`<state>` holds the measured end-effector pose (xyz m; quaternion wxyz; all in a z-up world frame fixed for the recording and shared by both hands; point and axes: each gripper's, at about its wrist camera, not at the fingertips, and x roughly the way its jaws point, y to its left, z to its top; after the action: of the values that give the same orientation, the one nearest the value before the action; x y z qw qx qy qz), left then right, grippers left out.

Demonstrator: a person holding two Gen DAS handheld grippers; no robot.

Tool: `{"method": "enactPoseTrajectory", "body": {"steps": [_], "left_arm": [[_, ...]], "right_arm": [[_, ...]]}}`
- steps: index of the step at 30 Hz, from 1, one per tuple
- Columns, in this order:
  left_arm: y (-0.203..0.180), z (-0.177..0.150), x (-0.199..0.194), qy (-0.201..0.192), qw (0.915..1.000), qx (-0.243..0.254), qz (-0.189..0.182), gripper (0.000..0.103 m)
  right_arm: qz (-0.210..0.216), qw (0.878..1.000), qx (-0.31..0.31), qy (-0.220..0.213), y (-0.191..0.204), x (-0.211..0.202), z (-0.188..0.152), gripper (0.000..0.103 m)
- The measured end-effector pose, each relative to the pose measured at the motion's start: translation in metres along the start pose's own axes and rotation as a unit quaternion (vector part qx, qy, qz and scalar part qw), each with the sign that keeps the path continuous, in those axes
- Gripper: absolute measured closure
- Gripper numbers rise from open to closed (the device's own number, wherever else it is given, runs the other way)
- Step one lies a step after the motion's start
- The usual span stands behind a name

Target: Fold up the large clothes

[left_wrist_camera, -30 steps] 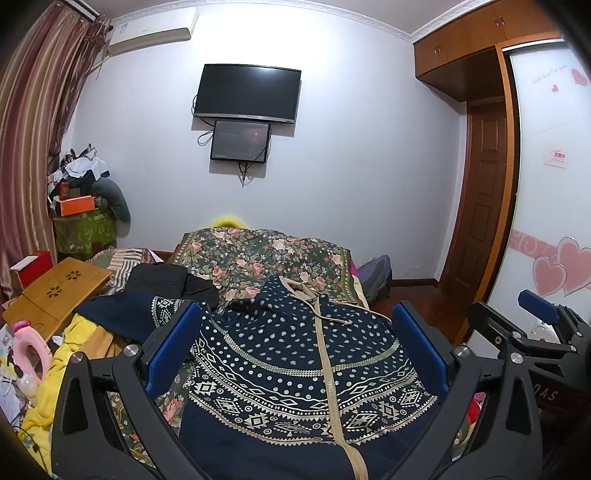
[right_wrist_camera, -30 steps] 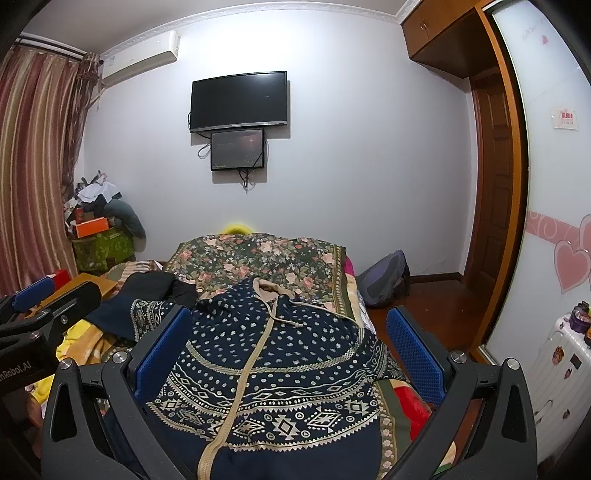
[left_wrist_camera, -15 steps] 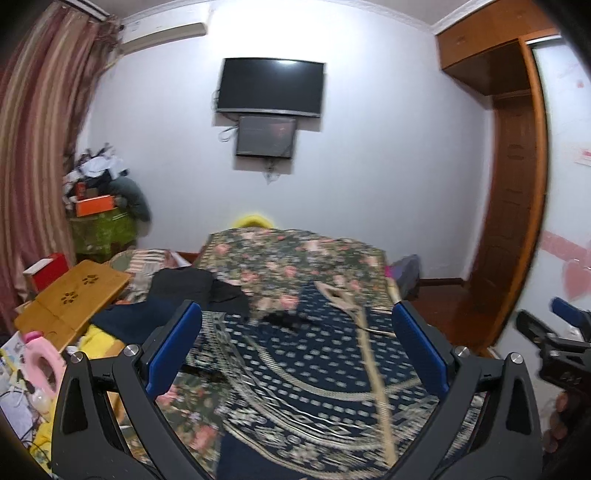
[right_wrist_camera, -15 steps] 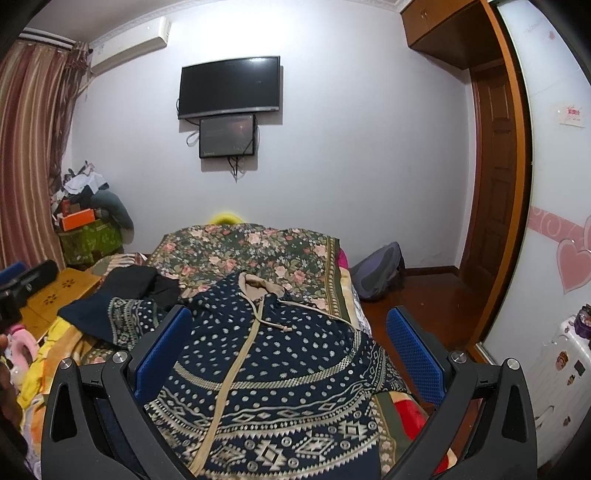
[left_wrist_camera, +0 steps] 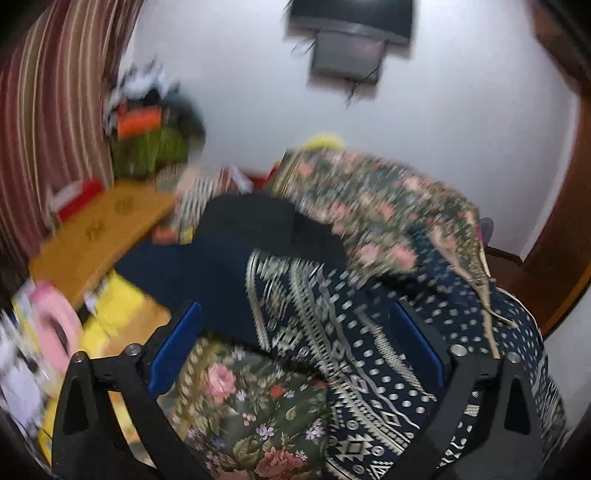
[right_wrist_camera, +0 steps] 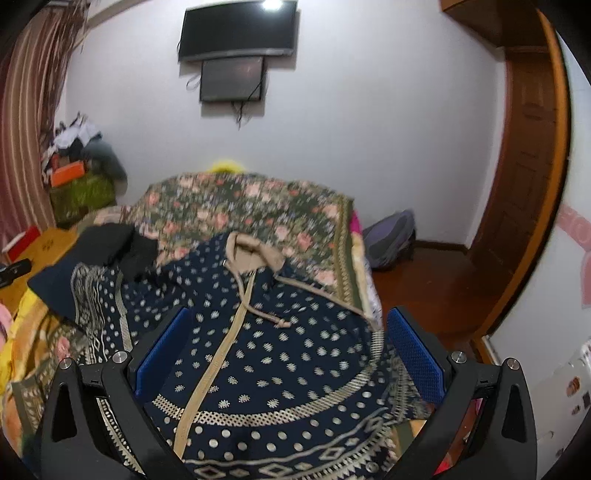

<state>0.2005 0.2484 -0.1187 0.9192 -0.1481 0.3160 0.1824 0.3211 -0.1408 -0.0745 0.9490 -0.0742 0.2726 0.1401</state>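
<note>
Risks first, L to R. Low wooden table + pink bottle sit just beside bed's L edge, near left gripper: a wide swing there could knock them. L gripper jaws wide but closing, nothing pinched yet, only sleeve cloth and floral bedspread seen between the blue pads; closing low could grab bedspread along w/ the garment, then fold drags the cover. L view heavily blurred, so exact aim on sleeve edge can't be told. Black garment lies on/against the L sleeve: could get lifted or trapped in the fold. Navy patterned hooded robe lies spread flat on the bed, hood toward far wall, zip band down the middle, L sleeve thrown out toward table; drawcord loose on chest, could snag on a pad. Right gripper jaws wide apart, empty, hovering over robe's chest; R hem hangs near bed's R edge, so a pull that way may slide the robe floorward.

Vs a sec ago: L view then centred on robe's zip w/ R gripper visible at R edge; now swung L + tipped down onto sleeve and bedspread, R gripper gone from it, TV cut at top. R view dropped closer, robe fills more; L gripper no longer clear at its L edge
</note>
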Motion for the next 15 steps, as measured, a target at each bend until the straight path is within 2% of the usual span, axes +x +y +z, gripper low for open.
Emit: {"method": "enactPoseTrajectory", "body": {"steps": [3, 6, 10, 13, 15], "left_arm": [[0.034, -0.004, 0.044, 0.073, 0.9949, -0.066, -0.019, 0.017], [0.068, -0.016, 0.085, 0.131, 0.981, -0.139, -0.034, 0.026], [0.099, -0.034, 0.128, 0.18, 0.9628, -0.198, -0.039, 0.048], [0.12, -0.047, 0.154, 0.204, 0.9456, -0.248, -0.057, 0.052], [0.129, -0.052, 0.164, 0.201, 0.9381, -0.272, -0.073, 0.052]], "right_arm": [[0.014, 1.0, -0.005, 0.026, 0.002, 0.022, 0.0, 0.0], [0.013, 0.999, -0.018, 0.039, 0.006, 0.037, -0.002, 0.0], [0.01, 0.998, -0.033, 0.051, 0.012, 0.052, -0.006, 0.0], [0.012, 0.997, -0.036, 0.062, 0.013, 0.061, -0.01, 0.0], [0.012, 0.997, -0.038, 0.068, 0.014, 0.066, -0.011, 0.0]]}}
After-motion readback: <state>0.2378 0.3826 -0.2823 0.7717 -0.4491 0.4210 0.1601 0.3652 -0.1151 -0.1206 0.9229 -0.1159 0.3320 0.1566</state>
